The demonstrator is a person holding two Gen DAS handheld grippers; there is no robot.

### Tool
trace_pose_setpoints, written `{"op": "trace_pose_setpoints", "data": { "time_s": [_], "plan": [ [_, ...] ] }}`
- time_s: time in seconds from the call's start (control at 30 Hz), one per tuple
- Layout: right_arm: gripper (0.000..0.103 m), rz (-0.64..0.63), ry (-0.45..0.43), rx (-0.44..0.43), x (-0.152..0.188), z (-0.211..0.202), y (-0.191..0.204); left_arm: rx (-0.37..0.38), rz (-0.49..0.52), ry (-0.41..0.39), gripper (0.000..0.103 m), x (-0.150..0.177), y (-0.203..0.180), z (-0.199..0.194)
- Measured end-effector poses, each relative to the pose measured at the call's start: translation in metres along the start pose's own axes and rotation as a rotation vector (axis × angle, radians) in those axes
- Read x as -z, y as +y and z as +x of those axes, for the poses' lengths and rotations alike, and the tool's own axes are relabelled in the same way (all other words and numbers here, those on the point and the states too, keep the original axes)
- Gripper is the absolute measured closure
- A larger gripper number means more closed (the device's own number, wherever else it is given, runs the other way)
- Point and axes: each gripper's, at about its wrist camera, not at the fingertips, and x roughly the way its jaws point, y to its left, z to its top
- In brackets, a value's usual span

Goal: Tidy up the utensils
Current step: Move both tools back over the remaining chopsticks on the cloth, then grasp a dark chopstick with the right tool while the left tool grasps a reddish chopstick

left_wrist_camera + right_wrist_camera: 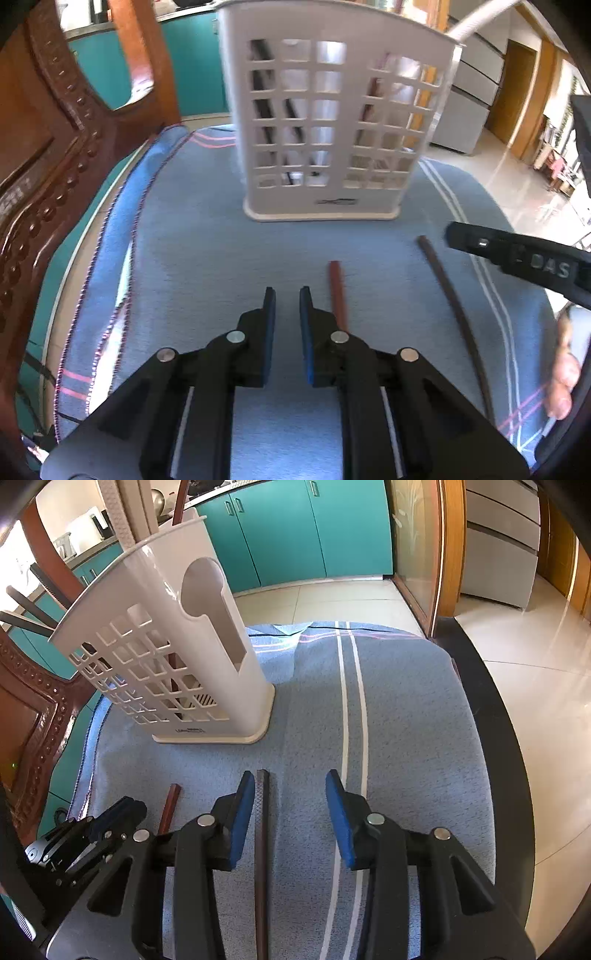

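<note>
A white slotted utensil holder (325, 122) stands on the blue cloth, with several dark chopsticks inside; it also shows in the right wrist view (173, 653). A reddish-brown chopstick (338, 291) lies on the cloth just right of my left gripper (287, 295), which is slightly open and empty. A darker chopstick (454, 306) lies further right. In the right wrist view that dark chopstick (261, 849) lies between the fingers of my open right gripper (290, 786), close to the left finger. The reddish chopstick (169, 808) lies to its left.
The blue striped cloth (406, 720) covers a round table with a dark rim (517, 775). A carved wooden chair (55, 147) stands at the left. Teal cabinets (295, 528) and tiled floor lie beyond. The right gripper's body (517, 258) reaches in at the right of the left view.
</note>
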Motion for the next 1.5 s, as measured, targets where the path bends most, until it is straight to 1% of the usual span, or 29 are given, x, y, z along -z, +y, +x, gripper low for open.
{"op": "trace_pose_setpoints", "data": {
  "time_s": [0.03, 0.07, 0.13, 0.2, 0.3, 0.33, 0.4, 0.43, 0.5, 0.67, 0.77, 0.83, 0.9, 0.97, 1.03, 1.13, 1.23, 1.27, 1.3, 1.33, 1.4, 1.5],
  "plan": [
    [0.061, 0.0, 0.001, 0.0, 0.0, 0.0, 0.0, 0.009, 0.017, 0.001, 0.083, 0.0, -0.004, 0.0],
    [0.06, 0.0, 0.001, 0.0, 0.0, 0.0, 0.001, 0.011, 0.03, 0.005, 0.082, 0.001, -0.007, 0.001],
    [0.059, 0.0, 0.001, 0.001, 0.0, 0.001, 0.0, -0.004, 0.062, 0.031, 0.082, 0.003, -0.012, 0.006],
    [0.059, -0.001, 0.003, 0.001, 0.0, 0.001, 0.001, -0.018, 0.081, 0.019, 0.081, 0.004, -0.017, 0.008],
    [0.059, -0.003, 0.006, 0.001, 0.001, 0.001, 0.001, -0.015, 0.071, 0.021, 0.082, 0.002, -0.018, 0.01],
    [0.059, -0.004, 0.007, 0.001, 0.001, 0.001, 0.002, -0.022, 0.071, 0.019, 0.088, 0.002, -0.018, 0.01],
    [0.059, -0.006, 0.009, 0.002, 0.001, 0.001, 0.001, -0.03, 0.069, 0.018, 0.094, 0.0, -0.014, 0.011],
    [0.059, -0.006, 0.009, 0.003, 0.001, 0.001, 0.002, -0.035, 0.061, 0.019, 0.096, -0.001, -0.011, 0.011],
    [0.059, -0.006, 0.009, 0.004, 0.001, 0.001, 0.002, -0.044, 0.043, 0.019, 0.096, -0.001, -0.005, 0.01],
    [0.059, -0.005, 0.01, 0.007, 0.001, 0.0, 0.001, -0.052, -0.039, -0.006, 0.096, -0.014, 0.024, 0.004],
    [0.059, -0.013, 0.015, 0.007, 0.002, 0.001, 0.002, -0.023, -0.081, -0.008, 0.096, -0.015, 0.033, 0.003],
    [0.059, -0.017, 0.018, 0.008, 0.002, 0.001, 0.003, 0.009, -0.088, 0.001, 0.096, -0.018, 0.038, 0.007],
    [0.057, -0.013, 0.017, 0.01, 0.002, 0.001, 0.002, 0.028, -0.056, 0.004, 0.096, -0.016, 0.028, 0.008],
    [0.055, -0.005, 0.013, 0.011, 0.001, 0.001, 0.001, 0.045, -0.013, 0.006, 0.089, -0.015, 0.017, 0.008],
    [0.054, -0.002, 0.013, 0.011, 0.001, 0.0, 0.001, 0.068, 0.022, 0.007, 0.079, -0.013, 0.007, 0.006],
    [0.054, -0.006, 0.016, 0.013, 0.001, 0.001, 0.002, 0.093, 0.072, 0.015, 0.076, -0.01, -0.005, 0.007],
    [0.054, -0.008, 0.019, 0.013, 0.002, 0.002, 0.002, 0.074, 0.116, 0.039, 0.076, -0.007, -0.019, 0.014],
    [0.054, -0.008, 0.02, 0.013, 0.002, 0.002, 0.002, 0.066, 0.124, 0.033, 0.076, -0.005, -0.02, 0.015],
    [0.053, -0.008, 0.02, 0.013, 0.002, 0.002, 0.002, 0.058, 0.131, 0.03, 0.077, -0.002, -0.024, 0.013],
    [0.053, -0.007, 0.02, 0.013, 0.001, 0.002, 0.001, 0.057, 0.131, 0.03, 0.081, -0.002, -0.023, 0.013],
    [0.053, -0.005, 0.02, 0.014, 0.001, 0.002, 0.001, 0.045, 0.124, 0.029, 0.087, -0.001, -0.021, 0.014],
    [0.053, -0.007, 0.023, 0.015, 0.001, 0.003, 0.002, 0.02, 0.111, 0.025, 0.092, 0.001, -0.018, 0.012]
  ]
}}
